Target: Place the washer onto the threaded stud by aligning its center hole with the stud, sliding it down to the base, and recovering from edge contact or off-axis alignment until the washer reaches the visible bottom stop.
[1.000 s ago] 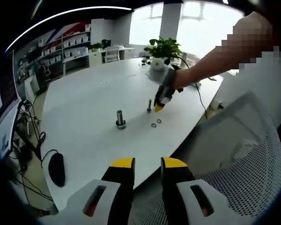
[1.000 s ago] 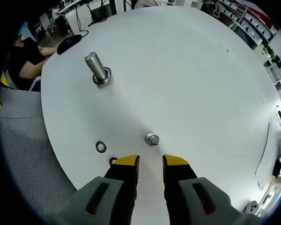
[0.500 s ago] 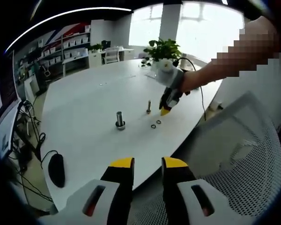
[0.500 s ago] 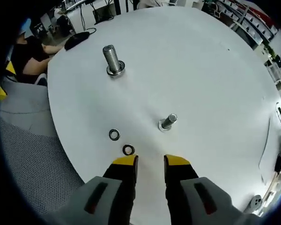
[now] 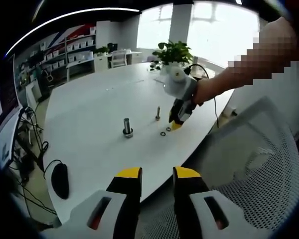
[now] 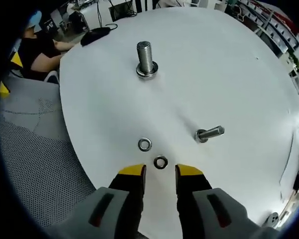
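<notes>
Two small steel washers lie on the white table (image 6: 224, 69): one (image 6: 160, 162) just ahead of my right gripper (image 6: 159, 173), which is open and empty, the other (image 6: 144, 144) slightly farther on. A thin threaded stud (image 6: 208, 134) stands beyond them to the right. A thick bolt (image 6: 146, 59) stands farther off. In the left gripper view, my left gripper (image 5: 150, 176) is open and empty off the table's near edge, far from the thick bolt (image 5: 127, 127), the thin stud (image 5: 158, 113) and the washers (image 5: 165, 131). The right gripper (image 5: 178, 118) hovers by the washers there, held by a person's hand.
A black mouse (image 5: 60, 179) lies near the table's left edge, with cables hanging below. A potted plant (image 5: 175, 51) stands at the far side. A mesh office chair (image 5: 259, 159) is beside the table on the right. A seated person (image 6: 37, 52) shows beyond the table's edge.
My right gripper has drawn back from the thin stud toward the table edge, so both washers now lie just ahead of its jaws. The left gripper has stayed still.
</notes>
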Motion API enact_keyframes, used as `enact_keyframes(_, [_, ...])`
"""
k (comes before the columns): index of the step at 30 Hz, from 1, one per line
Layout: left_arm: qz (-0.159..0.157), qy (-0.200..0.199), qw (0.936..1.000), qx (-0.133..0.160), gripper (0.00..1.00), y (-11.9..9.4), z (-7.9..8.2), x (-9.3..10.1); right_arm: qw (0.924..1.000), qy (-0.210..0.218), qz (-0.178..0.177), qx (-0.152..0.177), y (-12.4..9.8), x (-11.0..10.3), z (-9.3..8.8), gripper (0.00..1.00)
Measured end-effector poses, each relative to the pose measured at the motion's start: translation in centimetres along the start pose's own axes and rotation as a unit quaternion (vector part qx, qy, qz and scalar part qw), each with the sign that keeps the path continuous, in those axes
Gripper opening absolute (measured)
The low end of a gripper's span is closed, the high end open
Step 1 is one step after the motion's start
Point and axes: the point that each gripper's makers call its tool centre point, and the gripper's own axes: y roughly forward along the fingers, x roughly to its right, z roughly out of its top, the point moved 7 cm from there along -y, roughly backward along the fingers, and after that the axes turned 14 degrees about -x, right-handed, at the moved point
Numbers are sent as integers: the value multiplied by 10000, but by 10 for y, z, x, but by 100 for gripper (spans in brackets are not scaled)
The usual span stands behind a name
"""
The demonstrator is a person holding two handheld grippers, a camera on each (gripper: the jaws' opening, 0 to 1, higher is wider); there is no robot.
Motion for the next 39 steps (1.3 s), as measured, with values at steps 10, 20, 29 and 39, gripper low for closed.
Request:
enact_keyframes(10, [8,-4,10000,-17,23,2,-2,-2,9996,-221,-39,-162,12,3,2,25])
enact_keyframes(20, [4,7,10000,-15,23,2,-1,0,9990,-371,-81,-254,17,0,2,24])
enact_keyframes(29, [-12,-9,10000,27,23,2,0,0,9972,-577,-102,-471,13,-5,3,24])
enact_keyframes(39, [4,-5,10000,0,22,3,-1,-1,9971,-526,-128,-532,16,-3,4,24])
